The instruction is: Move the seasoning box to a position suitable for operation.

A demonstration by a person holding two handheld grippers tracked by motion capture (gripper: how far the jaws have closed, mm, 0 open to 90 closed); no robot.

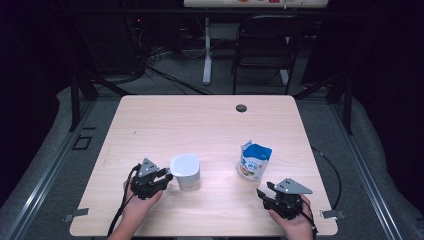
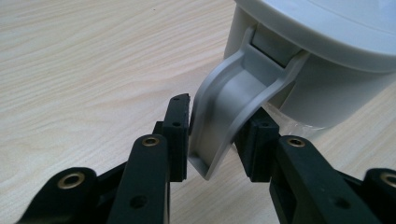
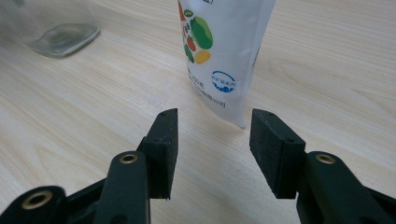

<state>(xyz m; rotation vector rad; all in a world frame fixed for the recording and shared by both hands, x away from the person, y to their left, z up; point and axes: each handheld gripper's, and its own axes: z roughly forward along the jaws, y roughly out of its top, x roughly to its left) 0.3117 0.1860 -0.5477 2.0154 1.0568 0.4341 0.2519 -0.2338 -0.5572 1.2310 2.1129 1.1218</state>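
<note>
A white-topped jug (image 1: 185, 171) with a clear base (image 3: 60, 37) stands on the wooden table (image 1: 200, 125), left of centre near the front. Its grey handle (image 2: 229, 107) points toward my left gripper (image 1: 167, 176), whose two pads sit against either side of that handle (image 2: 219, 116). A blue and white standing pouch (image 1: 254, 161) with printed vegetables (image 3: 219, 56) is to the right of the jug. My right gripper (image 1: 263, 192) rests near the front right edge, a short way in front of the pouch, jaws open and empty (image 3: 212, 116).
A small dark cable hole (image 1: 241, 108) sits in the tabletop at the back. Beyond the table are a folding chair (image 1: 267, 45), a white stand leg (image 1: 207, 50) and floor cables (image 1: 165, 75). Bare wood stretches across the table's far half.
</note>
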